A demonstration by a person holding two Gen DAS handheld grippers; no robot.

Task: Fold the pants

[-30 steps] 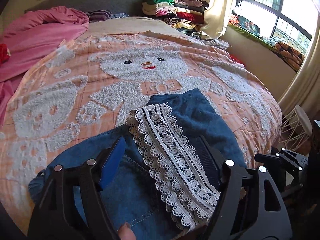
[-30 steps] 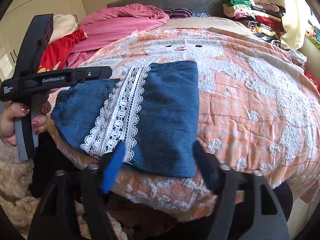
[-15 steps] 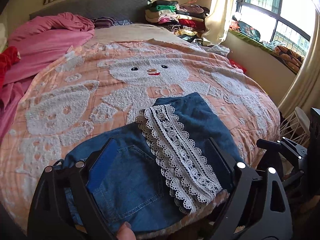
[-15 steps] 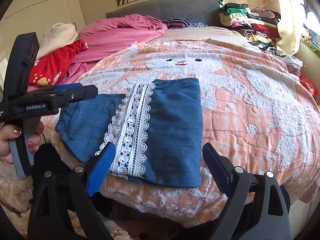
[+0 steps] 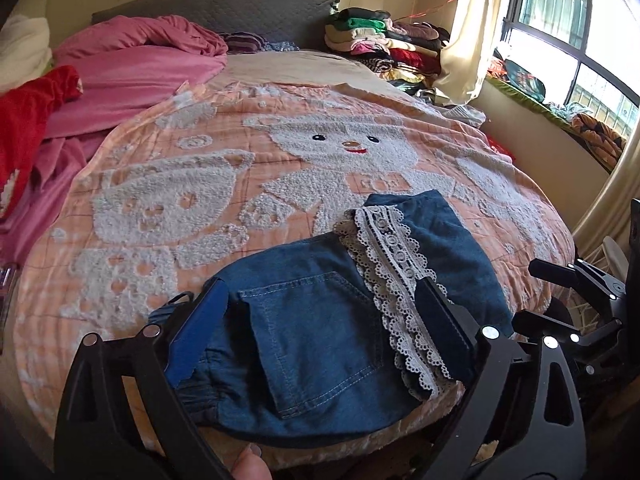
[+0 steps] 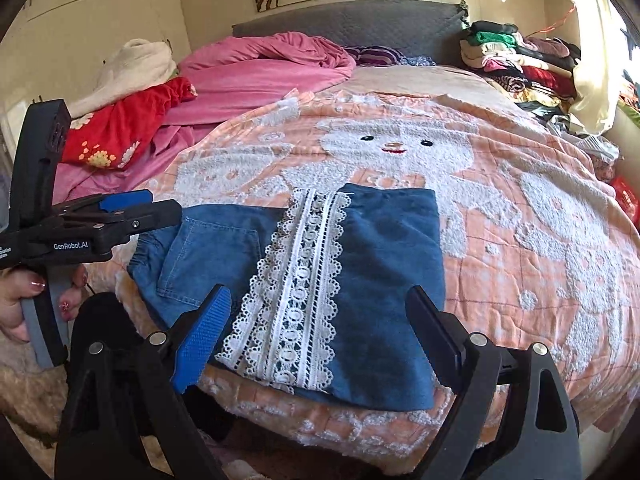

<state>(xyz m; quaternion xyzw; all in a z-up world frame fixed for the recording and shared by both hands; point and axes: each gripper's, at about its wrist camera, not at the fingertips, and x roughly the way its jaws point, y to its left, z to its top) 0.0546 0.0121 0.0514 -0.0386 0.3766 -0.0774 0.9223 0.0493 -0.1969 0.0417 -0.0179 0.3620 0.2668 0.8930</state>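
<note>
Both grippers have drawn back from the folded denim pants, and the left gripper's jaws have just been opening with nothing between them.

The left gripper (image 5: 324,312) hangs over the near edge of the bed, its fingers (image 5: 200,330) spread wide and clear of the cloth. The right gripper (image 6: 322,328) does likewise, its fingers (image 6: 202,334) spread with nothing pinched. The denim pants (image 6: 384,280) lie folded flat on the peach bear-pattern bedspread (image 6: 520,240), at the bed's near edge, with the white lace trim (image 6: 300,288) running across the top fold and a back pocket (image 5: 312,340) showing on the lower layer. A hand (image 6: 16,304) grips the left gripper's handle.
</note>
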